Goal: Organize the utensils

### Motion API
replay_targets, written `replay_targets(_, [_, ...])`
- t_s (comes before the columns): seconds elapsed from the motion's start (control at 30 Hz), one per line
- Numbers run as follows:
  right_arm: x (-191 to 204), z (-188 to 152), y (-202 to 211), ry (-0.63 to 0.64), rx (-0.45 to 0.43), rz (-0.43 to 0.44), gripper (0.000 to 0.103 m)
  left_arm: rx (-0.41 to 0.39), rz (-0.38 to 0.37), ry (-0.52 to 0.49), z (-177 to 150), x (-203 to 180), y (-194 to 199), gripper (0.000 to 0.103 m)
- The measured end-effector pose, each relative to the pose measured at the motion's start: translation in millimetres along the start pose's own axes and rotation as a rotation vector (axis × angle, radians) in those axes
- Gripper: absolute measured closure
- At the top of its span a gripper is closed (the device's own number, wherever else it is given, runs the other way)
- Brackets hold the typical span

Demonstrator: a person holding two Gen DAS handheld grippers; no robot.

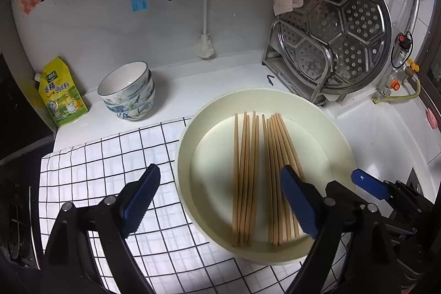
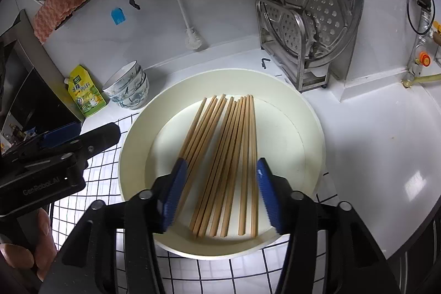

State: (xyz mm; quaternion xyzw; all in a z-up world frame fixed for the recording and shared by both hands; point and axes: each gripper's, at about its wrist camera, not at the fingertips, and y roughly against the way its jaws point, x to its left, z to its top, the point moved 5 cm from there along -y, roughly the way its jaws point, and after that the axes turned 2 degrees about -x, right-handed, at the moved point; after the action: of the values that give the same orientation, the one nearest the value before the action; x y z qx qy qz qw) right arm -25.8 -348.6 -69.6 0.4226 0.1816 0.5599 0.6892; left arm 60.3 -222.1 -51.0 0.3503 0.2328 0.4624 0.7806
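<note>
Both tongs hang parted and empty, the right gripper (image 2: pixel 219 192) straddling the pale wooden chopsticks (image 2: pixel 220 164) in the round cream basin (image 2: pixel 308 123), the left gripper (image 1: pixel 220 200) alongside; next, likely pinch a bundle.

Bright, even overhead light, sharp focus. Soft shadows inside the cream bowl (image 1: pixel 341 145) rim; glare right of it on the countertop (image 2: pixel 413 183). Heavy fisheye bending, black vignette at corners.
</note>
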Motion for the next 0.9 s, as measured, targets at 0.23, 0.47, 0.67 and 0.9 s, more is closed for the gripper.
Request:
replay_targets(0.23, [5.4,-1.7,7.9,0.020,-0.011,-0.020,0.042,-0.010,0.015,0.002,-2.1,6.4,9.2,0.008])
replay_targets(0.47, [12.4,-2.5,11.0,0.033,-0.010,-0.024,0.042,-0.014,0.035,0.000,-4.1,12.2,15.3,0.007])
replay_targets(0.67, [16.7,-3.4,13.9,0.048,-0.008,-0.027,0.042,-0.002,0.059,-0.004,-6.1,17.3,18.7,0.006])
replay_targets(0.9, [22.2,-4.6,18.7,0.065,-0.016,-0.038,0.042,0.008,0.064,-0.015,-9.7,16.3,22.1,0.006])
